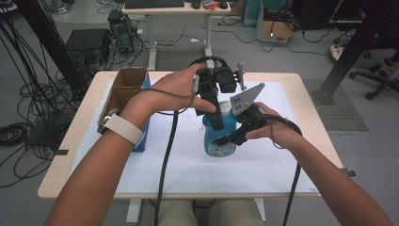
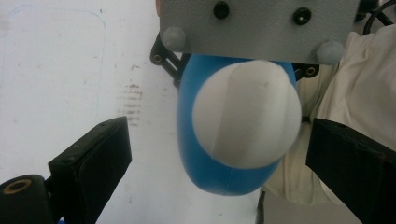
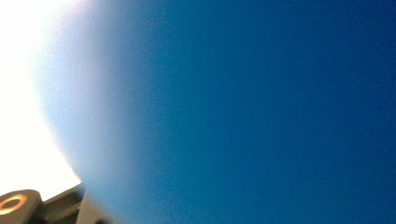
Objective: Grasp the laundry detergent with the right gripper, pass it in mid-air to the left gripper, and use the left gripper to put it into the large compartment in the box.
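A blue bottle (image 1: 215,141) with a white cap (image 1: 226,107) stands upright near the middle of the white mat (image 1: 179,165). My right gripper (image 1: 227,139) comes in from the right and is shut on the bottle's body; in the right gripper view the blue bottle (image 3: 257,112) is pressed close and blurred. My left gripper (image 1: 222,113) hangs over the bottle's top. In the left gripper view its jaws stand open on either side of the white cap (image 2: 245,114), with gaps on both sides. The right gripper's grey plate (image 2: 257,23) sits just beyond the cap.
An open cardboard box (image 1: 124,89) with a blue side (image 1: 141,141) stands at the table's left. Dark specks mark the mat near the bottle. Cables from both grippers trail over the front edge. Beyond the table are a desk (image 1: 174,9) and floor cables.
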The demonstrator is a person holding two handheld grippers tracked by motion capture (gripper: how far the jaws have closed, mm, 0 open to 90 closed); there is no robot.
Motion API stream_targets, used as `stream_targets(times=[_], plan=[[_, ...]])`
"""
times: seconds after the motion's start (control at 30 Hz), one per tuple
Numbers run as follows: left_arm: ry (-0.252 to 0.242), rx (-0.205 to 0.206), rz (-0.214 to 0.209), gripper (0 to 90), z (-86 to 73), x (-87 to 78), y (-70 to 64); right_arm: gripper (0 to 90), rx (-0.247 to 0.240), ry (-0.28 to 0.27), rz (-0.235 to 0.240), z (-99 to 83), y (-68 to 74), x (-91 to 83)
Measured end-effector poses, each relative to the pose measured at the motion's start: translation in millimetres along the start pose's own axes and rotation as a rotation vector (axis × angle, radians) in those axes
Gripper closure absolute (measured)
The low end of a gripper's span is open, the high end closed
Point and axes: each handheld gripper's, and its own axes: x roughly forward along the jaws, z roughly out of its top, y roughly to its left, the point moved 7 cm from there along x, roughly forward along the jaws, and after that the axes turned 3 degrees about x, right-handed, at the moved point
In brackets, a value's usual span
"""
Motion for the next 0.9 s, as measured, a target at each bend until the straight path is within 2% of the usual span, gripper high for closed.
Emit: stream_targets(times=[0.07, 0.53, 0.63, 0.73, 0.77, 0.83, 0.87, 0.9], plan=[[-0.001, -0.003, -0.001, 7.1, 0.8, 2.1, 0.2, 43.5, -0.016, -0.001, -0.001, 0.3, -1.2, 0.9], [-0.001, 0.006, -0.04, 9.3, 6.1, 17.1, 1.0, 43.5, -0.013, 0.001, 0.001, -0.2, -0.1, 0.5], [0.003, 0.021, -0.058, 11.1, 6.5, 20.6, 2.1, 43.5, 0.0, 0.002, 0.003, -0.4, 1.6, 0.0], [0.002, 0.019, -0.063, 11.9, 6.7, 22.8, 2.2, 43.5, 0.003, 0.006, -0.001, -0.8, 1.9, -0.2], [0.01, 0.032, -0.062, 12.3, 6.3, 23.3, 3.5, 43.5, 0.006, -0.005, -0.015, -0.7, 1.3, 0.0], [0.013, 0.032, -0.066, 13.0, 6.4, 24.0, 3.3, 43.5, 0.02, -0.011, -0.019, -0.8, 1.8, 0.1], [0.013, 0.051, -0.069, 14.1, 6.7, 24.0, 4.7, 43.5, 0.024, -0.006, -0.012, -1.1, 2.4, -0.2], [0.009, 0.045, -0.075, 14.3, 6.7, 24.5, 4.2, 43.5, 0.021, -0.01, -0.014, -1.0, 2.3, 0.1]])
